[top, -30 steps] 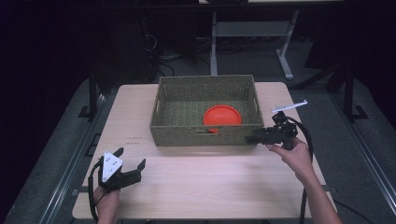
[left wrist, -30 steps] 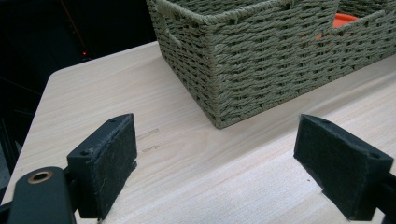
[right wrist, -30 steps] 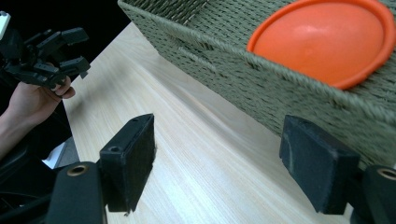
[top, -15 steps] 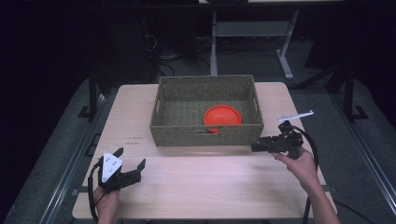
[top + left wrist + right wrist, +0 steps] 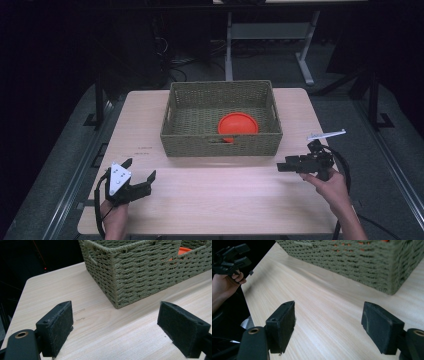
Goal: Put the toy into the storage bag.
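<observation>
A woven olive basket (image 5: 220, 145) stands at the table's far middle, and an orange round dish (image 5: 238, 124) lies inside it toward the right. My left gripper (image 5: 141, 169) rests low at the near left of the table, open, its jaws wide apart and aimed at the basket's near left corner (image 5: 117, 290). My right gripper (image 5: 281, 167) hovers in front of the basket's right end, pointing left, open with bare table between its pads (image 5: 283, 325). In the right gripper view the left gripper (image 5: 232, 257) appears far off in a hand.
The light wooden table (image 5: 225, 200) has free room in front of the basket and along both its sides. A white desk frame (image 5: 270, 30) and dark floor lie beyond the far edge. Cables trail from both grippers.
My right gripper has moved toward the near edge and lower, away from the basket's right front corner. The left gripper, basket and dish have stayed put.
</observation>
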Tool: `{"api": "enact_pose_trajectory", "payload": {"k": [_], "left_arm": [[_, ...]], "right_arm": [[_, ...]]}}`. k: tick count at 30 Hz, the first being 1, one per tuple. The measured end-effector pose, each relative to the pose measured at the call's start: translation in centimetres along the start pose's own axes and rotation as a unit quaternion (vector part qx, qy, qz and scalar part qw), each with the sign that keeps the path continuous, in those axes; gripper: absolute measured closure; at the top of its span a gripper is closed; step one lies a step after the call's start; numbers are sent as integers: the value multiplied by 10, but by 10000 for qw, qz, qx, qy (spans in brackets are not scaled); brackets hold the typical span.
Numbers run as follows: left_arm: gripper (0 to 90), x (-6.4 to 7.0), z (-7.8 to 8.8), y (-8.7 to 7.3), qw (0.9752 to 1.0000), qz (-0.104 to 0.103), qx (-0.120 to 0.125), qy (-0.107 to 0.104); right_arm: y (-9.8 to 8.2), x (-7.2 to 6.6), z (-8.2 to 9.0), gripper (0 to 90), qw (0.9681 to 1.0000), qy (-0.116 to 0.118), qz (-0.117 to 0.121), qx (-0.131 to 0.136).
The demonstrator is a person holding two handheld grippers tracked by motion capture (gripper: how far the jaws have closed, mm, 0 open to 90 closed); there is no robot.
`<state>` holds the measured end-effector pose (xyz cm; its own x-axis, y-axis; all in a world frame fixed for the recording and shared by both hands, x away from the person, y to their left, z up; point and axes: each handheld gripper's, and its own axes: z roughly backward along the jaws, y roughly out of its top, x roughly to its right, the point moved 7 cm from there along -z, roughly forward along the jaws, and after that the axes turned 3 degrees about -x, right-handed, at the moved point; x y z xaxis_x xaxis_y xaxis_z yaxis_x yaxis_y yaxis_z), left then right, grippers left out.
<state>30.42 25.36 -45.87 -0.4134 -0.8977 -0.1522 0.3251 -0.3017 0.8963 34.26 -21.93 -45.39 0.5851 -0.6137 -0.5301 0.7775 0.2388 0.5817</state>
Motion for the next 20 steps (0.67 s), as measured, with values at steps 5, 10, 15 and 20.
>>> {"api": "enact_pose_trajectory", "payload": {"k": [5,10,15,20], "left_arm": [[127,1,0,0,10000,0,9,2],[127,1,-1,0,10000,7,6,-13],[127,2,-1,0,10000,-44,-30,-26],[127,2,-1,0,10000,-43,-18,-7]], "right_arm": [[-10,1,1,265,10000,-6,-10,-27],[-21,3,1,265,10000,-16,-41,-65],[-34,2,-1,264,9999,29,-37,-116],[-44,-4,0,250,9999,128,45,27]]}}
